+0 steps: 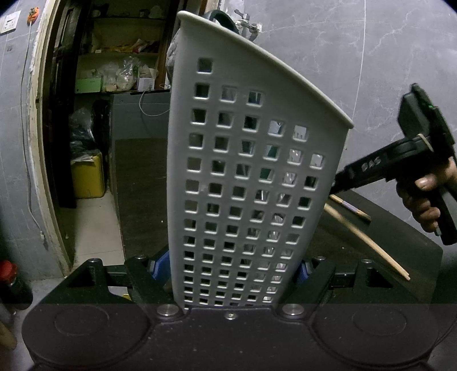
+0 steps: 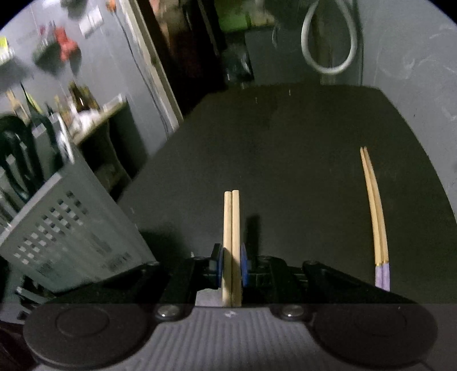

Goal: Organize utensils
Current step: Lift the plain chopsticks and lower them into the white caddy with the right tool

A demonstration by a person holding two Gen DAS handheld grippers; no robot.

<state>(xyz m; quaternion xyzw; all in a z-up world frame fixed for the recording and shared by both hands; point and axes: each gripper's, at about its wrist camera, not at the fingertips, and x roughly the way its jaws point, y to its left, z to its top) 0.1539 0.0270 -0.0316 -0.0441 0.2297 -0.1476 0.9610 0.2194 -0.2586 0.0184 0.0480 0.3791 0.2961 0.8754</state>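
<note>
Right hand-held gripper (image 2: 232,266) clenched on plain wooden chopsticks (image 2: 232,225) — purple-ended pair (image 2: 377,222) on dark worktop (image 2: 285,142) at 3 o'clock. Left hand-held gripper (image 1: 228,271) grasps grey perforated utensil holder (image 1: 242,171) — upright.

A dark bench (image 2: 285,142) stands against a grey marbled wall (image 1: 371,57) with a metal tap (image 1: 247,24) on it. Through the doorway, shelves (image 1: 122,51) hold bags and packets, and a yellow container (image 1: 88,177) sits on the pale floor (image 1: 97,228). A grey hose (image 2: 328,42) hangs looped behind the bench.
</note>
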